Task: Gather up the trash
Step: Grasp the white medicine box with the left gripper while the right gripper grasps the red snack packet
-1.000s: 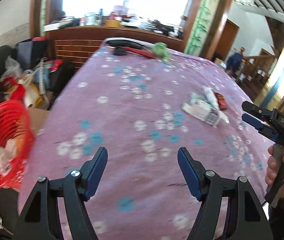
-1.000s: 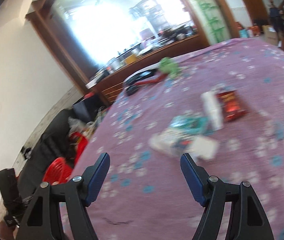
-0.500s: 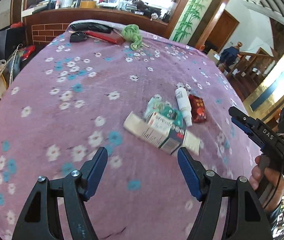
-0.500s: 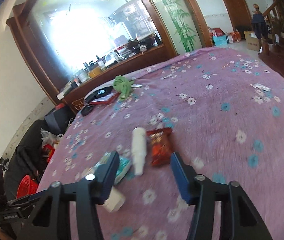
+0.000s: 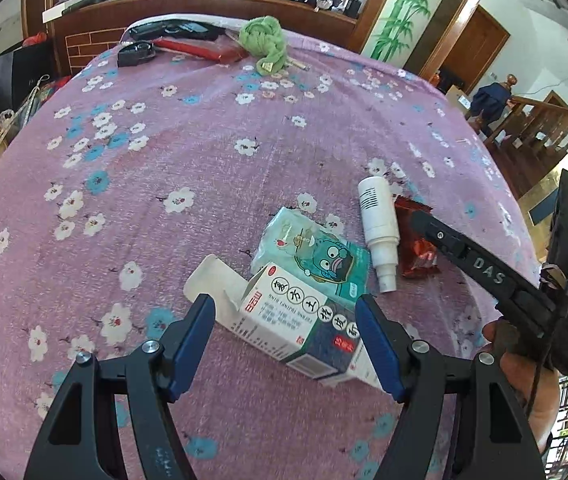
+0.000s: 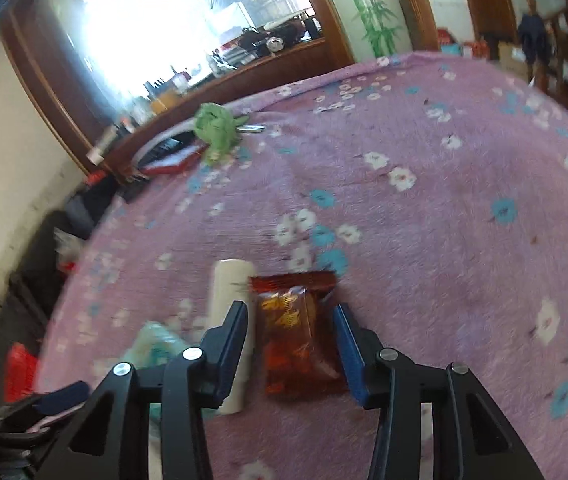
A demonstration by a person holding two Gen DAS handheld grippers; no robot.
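Compared with half a second ago, both claws have come closer to the trash on the purple flowered table (image 5: 211,128). The left claw (image 5: 286,344), released wide, now frames the white medicine box (image 5: 296,320), not touching it. The right claw (image 6: 292,344), also released, now straddles the red snack packet (image 6: 296,332); the white bottle (image 6: 229,312) lies just left of it.

On the purple cloth (image 5: 203,128) lie four pieces of trash: one box (image 5: 300,320); one tissue pack (image 5: 316,252); one white bottle (image 5: 378,228); one red wrapper (image 6: 296,332); at the far end, one green rag (image 5: 265,42), one red case (image 5: 199,49), one black pouch (image 5: 136,53); two grippers, left (image 5: 286,344) and right (image 6: 292,344).
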